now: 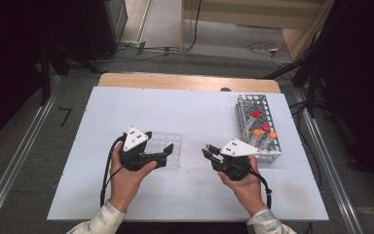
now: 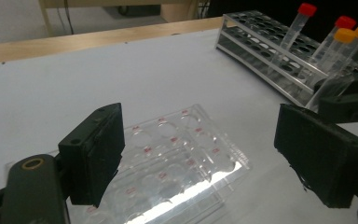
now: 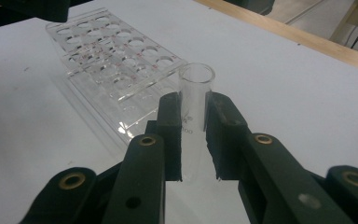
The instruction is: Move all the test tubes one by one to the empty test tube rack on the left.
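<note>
Your right gripper (image 3: 193, 140) is clamped on the clear tube (image 3: 195, 102) mid-frame near the well plate (image 3: 116, 60), left gripper (image 2: 200, 154) open w/ nothing between; tilt or squeeze harder & the glass could slip or crack.

open jaws, clear well plate (image 2: 177, 158), tube rack (image 2: 270, 51)

Red and orange caps (image 1: 256, 115) top tubes in the silvery rack (image 1: 246, 103); the clear plate (image 2: 182, 158) bears red marks.

Grey floor (image 1: 39, 161), wooden furniture (image 1: 253, 12), dark surroundings.
</note>
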`<state>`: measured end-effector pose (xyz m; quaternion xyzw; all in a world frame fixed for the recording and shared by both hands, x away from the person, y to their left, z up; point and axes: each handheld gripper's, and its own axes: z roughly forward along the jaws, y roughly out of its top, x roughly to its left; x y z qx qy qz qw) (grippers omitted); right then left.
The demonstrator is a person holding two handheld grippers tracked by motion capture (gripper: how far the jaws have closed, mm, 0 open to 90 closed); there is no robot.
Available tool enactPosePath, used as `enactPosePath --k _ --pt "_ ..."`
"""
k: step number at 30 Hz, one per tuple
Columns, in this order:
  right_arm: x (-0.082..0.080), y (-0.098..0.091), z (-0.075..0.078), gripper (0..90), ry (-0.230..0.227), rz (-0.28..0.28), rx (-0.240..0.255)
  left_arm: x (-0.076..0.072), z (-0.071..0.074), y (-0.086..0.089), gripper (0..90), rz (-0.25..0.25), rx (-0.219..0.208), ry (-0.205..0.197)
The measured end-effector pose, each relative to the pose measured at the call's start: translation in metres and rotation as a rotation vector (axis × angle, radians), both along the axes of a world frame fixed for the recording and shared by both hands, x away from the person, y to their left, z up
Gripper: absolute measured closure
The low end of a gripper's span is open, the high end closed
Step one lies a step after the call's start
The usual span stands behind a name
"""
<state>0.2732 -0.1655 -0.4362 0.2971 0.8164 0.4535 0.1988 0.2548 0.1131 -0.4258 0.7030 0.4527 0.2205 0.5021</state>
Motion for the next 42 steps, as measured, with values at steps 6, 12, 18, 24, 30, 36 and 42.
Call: enactPosePath --k 6,12,18,24,30,36,42 --pt "-0.001 0.006 -0.003 73.7 0.0 0.015 -0.004 0.004 0.004 -0.026 22.0 -0.07 0.002 -0.005" --pt "-0.002 0.008 -0.006 73.7 0.0 0.013 -0.001 0.009 0.004 -0.058 28.0 -0.146 0.004 0.002" --pt "-0.003 0.009 -0.007 73.7 -0.002 0.011 0.005 0.012 0.004 -0.073 40.0 -0.189 0.001 0.01" --pt "-0.003 0.009 -0.007 73.7 -0.004 0.011 0.007 0.014 0.003 -0.08 51.8 -0.219 -0.004 0.025" --pt "-0.003 0.009 -0.007 73.7 -0.006 0.009 0.007 0.015 0.003 -0.081 61.5 -0.227 0.008 0.03" --pt "-0.003 0.009 -0.007 73.7 -0.006 0.005 0.004 0.015 0.002 -0.083 65.6 -0.23 0.009 0.033" --pt "-0.003 0.009 -0.008 73.7 -0.011 0.001 0.005 0.015 0.002 -0.085 76.2 -0.247 0.018 0.037"
